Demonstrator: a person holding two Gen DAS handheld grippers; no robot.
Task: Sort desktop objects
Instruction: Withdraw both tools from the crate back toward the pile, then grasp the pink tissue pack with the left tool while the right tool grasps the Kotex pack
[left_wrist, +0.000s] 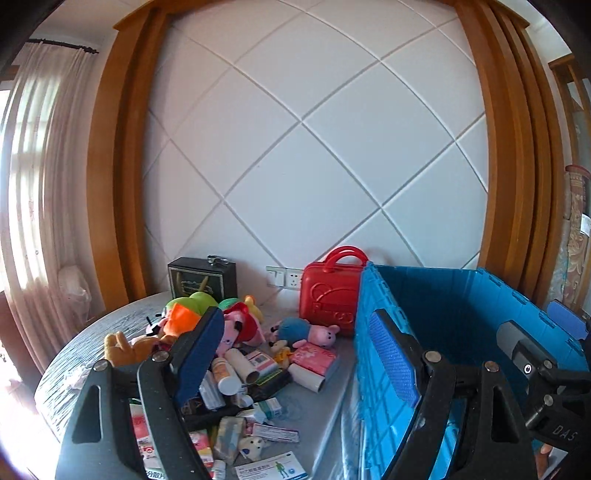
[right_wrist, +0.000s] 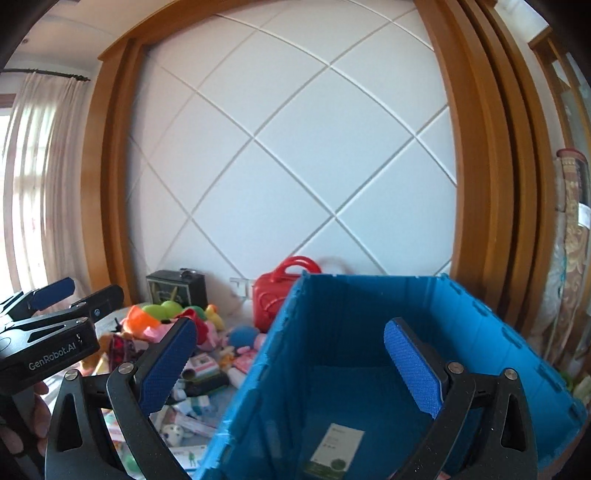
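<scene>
My left gripper is open and empty, held above the table between a pile of objects and a blue crate. The pile holds plush toys, medicine boxes and white bottles. My right gripper is open and empty, over the near left wall of the blue crate. A white and green box lies on the crate floor. The left gripper body shows at the left of the right wrist view.
A red plastic case and a dark box stand against the white panelled wall. The round table has a grey cloth. Curtains hang at the left. Wall sockets sit behind the case.
</scene>
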